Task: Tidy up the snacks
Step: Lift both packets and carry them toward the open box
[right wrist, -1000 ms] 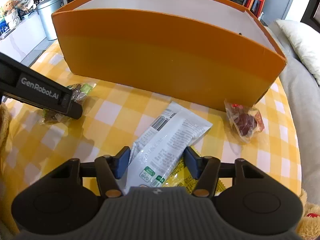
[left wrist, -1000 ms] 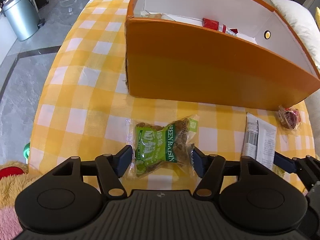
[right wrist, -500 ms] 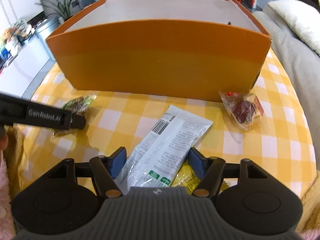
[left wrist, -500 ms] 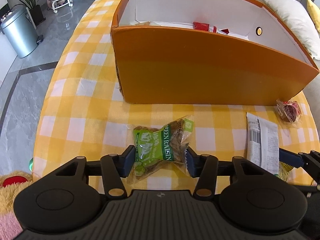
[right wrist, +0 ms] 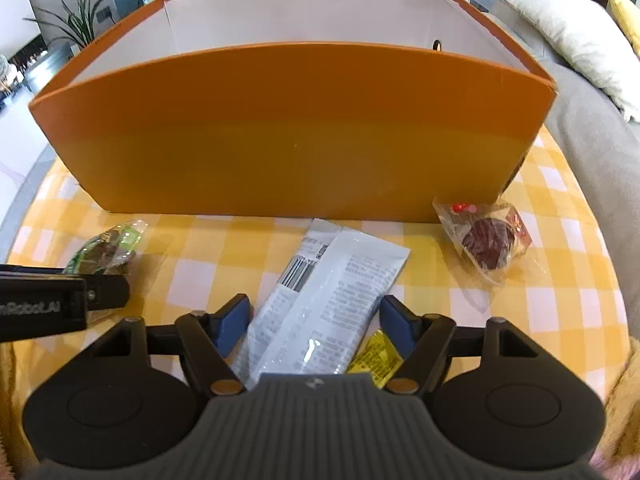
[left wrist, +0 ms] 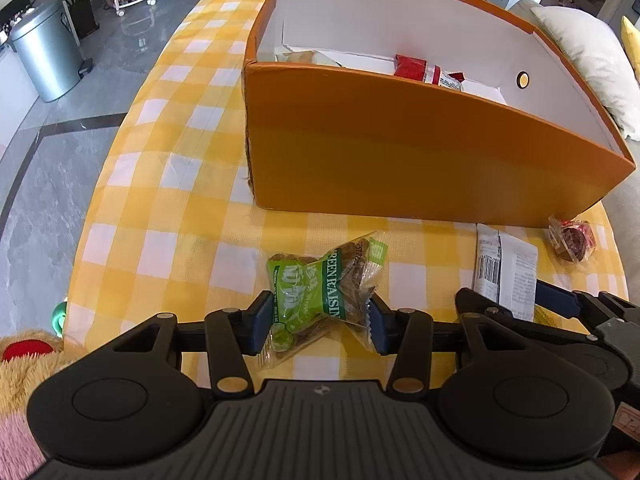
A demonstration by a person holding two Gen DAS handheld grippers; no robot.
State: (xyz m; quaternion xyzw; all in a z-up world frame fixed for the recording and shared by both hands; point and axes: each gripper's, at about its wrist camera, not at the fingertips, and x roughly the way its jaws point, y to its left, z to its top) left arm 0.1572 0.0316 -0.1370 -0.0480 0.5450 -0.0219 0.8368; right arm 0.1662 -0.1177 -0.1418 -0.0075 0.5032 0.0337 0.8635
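The green raisin packet (left wrist: 320, 292) lies on the checked tablecloth (left wrist: 168, 208) in front of the orange box (left wrist: 420, 152), pinched between the fingers of the left gripper (left wrist: 318, 320), which press its two sides. The right gripper (right wrist: 314, 322) stands half open around the white packet (right wrist: 324, 304); whether its fingers touch the wrapper cannot be told. A yellow packet (right wrist: 374, 356) lies under the white one. A clear candy bag (right wrist: 488, 240) lies near the box's right corner. Inside the box are a red packet (left wrist: 424, 70) and pale wrappers (left wrist: 308, 56).

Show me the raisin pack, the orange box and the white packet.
raisin pack (left wrist: 308, 288): left wrist view, green label.
orange box (right wrist: 296, 132): right wrist view, front wall.
white packet (right wrist: 324, 304): right wrist view, printed back.
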